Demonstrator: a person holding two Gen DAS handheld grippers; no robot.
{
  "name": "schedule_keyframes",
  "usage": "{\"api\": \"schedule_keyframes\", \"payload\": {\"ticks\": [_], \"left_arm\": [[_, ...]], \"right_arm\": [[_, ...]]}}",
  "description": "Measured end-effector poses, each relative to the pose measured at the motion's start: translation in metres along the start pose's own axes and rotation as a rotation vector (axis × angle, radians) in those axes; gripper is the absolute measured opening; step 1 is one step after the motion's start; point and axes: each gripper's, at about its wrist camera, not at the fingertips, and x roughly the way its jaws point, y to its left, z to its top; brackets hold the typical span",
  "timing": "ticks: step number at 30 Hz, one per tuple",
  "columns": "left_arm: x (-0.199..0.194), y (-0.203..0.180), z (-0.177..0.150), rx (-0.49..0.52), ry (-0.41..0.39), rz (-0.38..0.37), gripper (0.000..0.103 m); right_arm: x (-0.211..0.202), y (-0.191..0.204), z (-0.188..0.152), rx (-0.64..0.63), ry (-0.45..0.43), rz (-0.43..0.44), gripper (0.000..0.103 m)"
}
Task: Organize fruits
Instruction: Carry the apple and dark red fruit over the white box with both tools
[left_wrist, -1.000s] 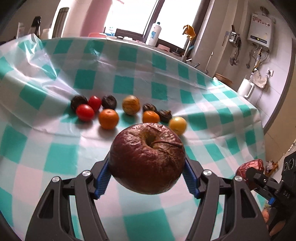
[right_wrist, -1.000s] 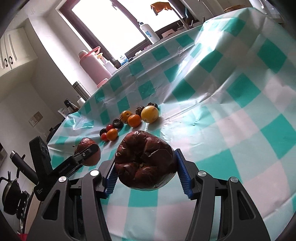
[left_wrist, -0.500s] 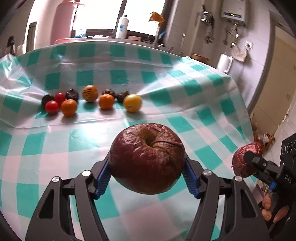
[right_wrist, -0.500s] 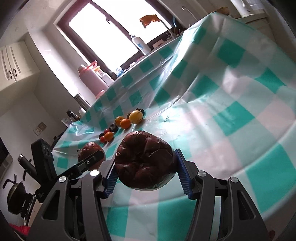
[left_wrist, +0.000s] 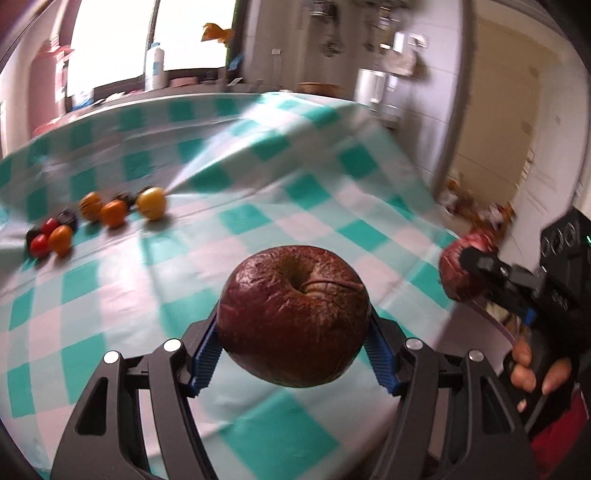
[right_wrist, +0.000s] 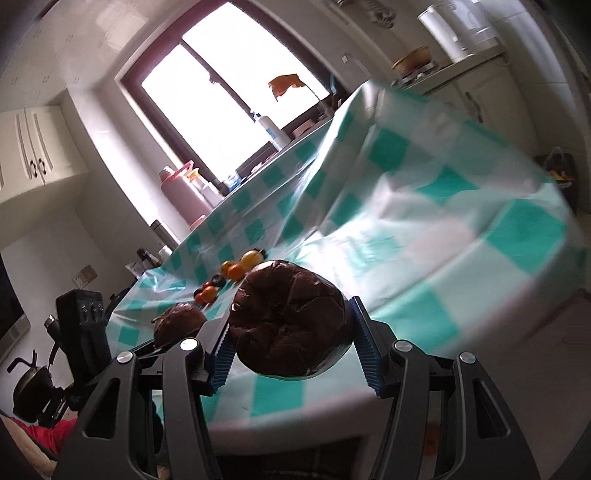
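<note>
Fruits: two large wrinkled dark-red apples, each held off the table in a gripper, and a cluster of small fruits lying on the tablecloth (left_wrist: 258, 221). Left gripper (left_wrist: 293, 354): clenched on the first apple (left_wrist: 293, 317), blue ribbed pads pressed to its two sides, stem hollow turned up toward the camera, skin creased and brownish. Right gripper (right_wrist: 290, 354): clenched on the second apple (right_wrist: 290, 319), darker and more collapsed, deep folds across its face, pads against both flanks. In the left wrist view the right gripper shows at the right edge with its apple at the tip, a hand (left_wrist: 532, 369) wrapped around its handle, beyond the table's near corner. In the right wrist view the left gripper and its apple appear low at the left, over the table's edge. Small fruits (left_wrist: 99, 218), far left part of the table, well apart from both apples: a yellow round one (left_wrist: 151, 203) at the right end, next to it an orange one (left_wrist: 113, 213), a striped orange one behind, dark shrivelled pieces among them, two red tomatoes (left_wrist: 43, 236) and another orange fruit at the left end. They lie in a loose row, several touching. Tablecloth: teal and white checks, glossy, creased. Background: a bright window (right_wrist: 229, 99), a white bottle on the sill, a pink flask at the left.
</note>
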Motion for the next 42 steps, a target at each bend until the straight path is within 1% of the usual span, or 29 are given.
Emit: {"api": "schedule_keyframes", "payload": {"ticks": [3,6,11,13,15,17,18,19,21,22,25,28,32,35,39,42], "left_arm": [[0.000,-0.027,-0.002,0.073,-0.008,-0.036,0.068],[0.001,-0.054,-0.004,0.139,-0.007,-0.076,0.068],[0.010,-0.101,-0.014,0.262,0.019,-0.152,0.068],[0.017,-0.122,-0.022,0.318,0.047,-0.189,0.068],[0.026,-0.139,-0.031,0.356,0.089,-0.230,0.068],[0.042,-0.158,-0.044,0.394,0.155,-0.279,0.068],[0.055,-0.169,-0.052,0.419,0.205,-0.301,0.068],[0.064,-0.175,-0.058,0.437,0.245,-0.313,0.068],[0.085,-0.189,-0.070,0.475,0.321,-0.333,0.068],[0.099,-0.196,-0.079,0.500,0.361,-0.338,0.068],[0.133,-0.212,-0.104,0.588,0.467,-0.327,0.068],[0.159,-0.219,-0.127,0.651,0.551,-0.298,0.068],[0.175,-0.221,-0.147,0.699,0.614,-0.278,0.068],[0.177,-0.221,-0.154,0.718,0.623,-0.271,0.068],[0.177,-0.221,-0.159,0.719,0.634,-0.272,0.068],[0.180,-0.217,-0.160,0.718,0.652,-0.275,0.068]], "right_arm": [[-0.020,-0.015,0.000,0.016,-0.032,-0.037,0.056],[-0.041,-0.033,-0.002,0.033,-0.063,-0.094,0.056],[-0.073,-0.066,-0.015,0.063,-0.074,-0.236,0.056],[-0.079,-0.082,-0.022,0.094,-0.060,-0.303,0.056],[-0.080,-0.096,-0.027,0.123,-0.026,-0.386,0.056],[-0.073,-0.113,-0.033,0.161,0.031,-0.465,0.056],[-0.068,-0.121,-0.035,0.183,0.062,-0.494,0.056],[-0.059,-0.131,-0.039,0.208,0.110,-0.530,0.056],[-0.042,-0.144,-0.043,0.225,0.190,-0.587,0.056],[-0.028,-0.153,-0.047,0.224,0.248,-0.633,0.056],[-0.004,-0.170,-0.056,0.228,0.339,-0.710,0.056],[0.013,-0.189,-0.064,0.271,0.393,-0.734,0.056],[0.024,-0.199,-0.074,0.279,0.430,-0.753,0.056],[0.030,-0.206,-0.082,0.308,0.444,-0.757,0.056],[0.028,-0.213,-0.086,0.330,0.444,-0.775,0.056],[0.028,-0.220,-0.088,0.351,0.461,-0.808,0.057]]}}
